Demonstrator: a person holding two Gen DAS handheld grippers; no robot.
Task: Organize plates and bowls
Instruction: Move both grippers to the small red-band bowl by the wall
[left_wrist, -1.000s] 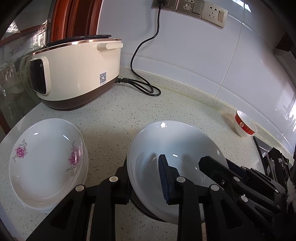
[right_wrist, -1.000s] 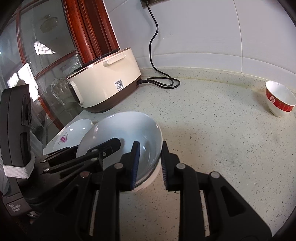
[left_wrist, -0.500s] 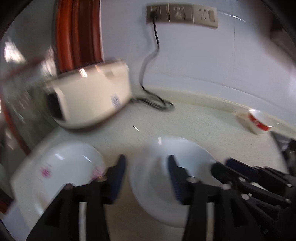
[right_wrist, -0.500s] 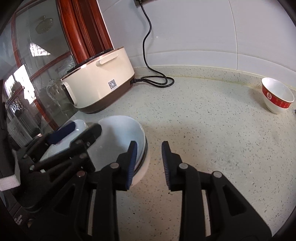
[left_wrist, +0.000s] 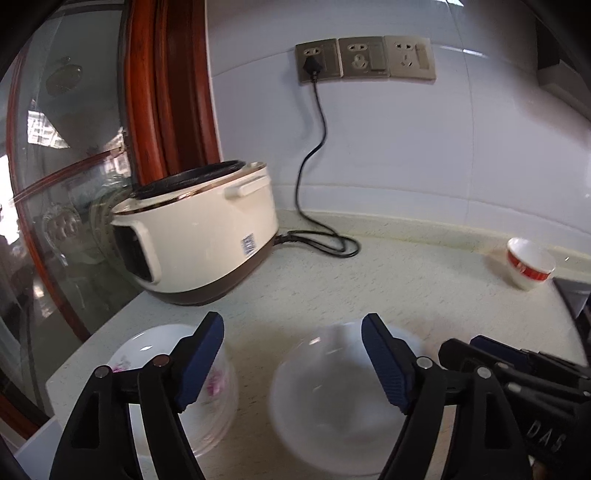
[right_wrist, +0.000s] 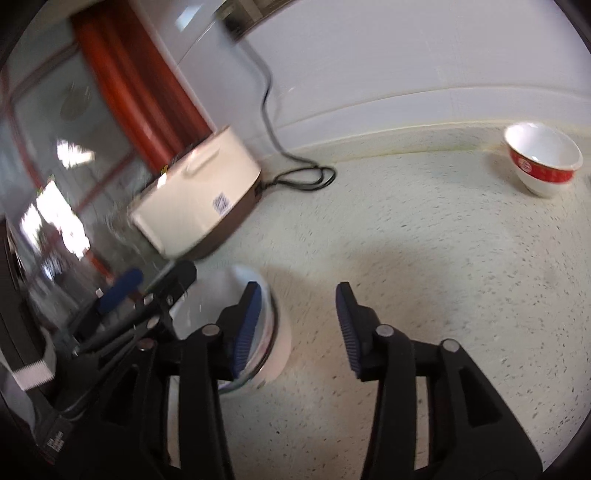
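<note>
The plain white deep plate (left_wrist: 332, 402) lies at the lower centre of the left wrist view, on the speckled cream stone tabletop (left_wrist: 424, 288), and nothing holds it. To its left, at the lower left of that frame, lies the white plate with pink flowers (left_wrist: 147, 354), close beside it but apart. So the plates look gathered in one area, though not stacked on each other.

The left gripper (left_wrist: 293, 363) is opening its jaws, already wide, and its blue pads do not press on anything; the white plate is only seen below, between them. The right gripper (right_wrist: 299, 328) is also opening, about half wide, with bare tabletop between its jaws; the plate edge (right_wrist: 258, 306) is behind its left finger.

What is left, in my judgement, is the small white bowl with a red band (right_wrist: 543, 162). It stands alone at the upper right of the right wrist view, near the white tiled wall, well apart from the plates.

The cream rice cooker with a brown base (left_wrist: 199, 243) stands behind the plates, and its black power cable (left_wrist: 317, 240) lies coiled on the tabletop. Both are away from the straight path to the bowl, so that path looks free.
</note>
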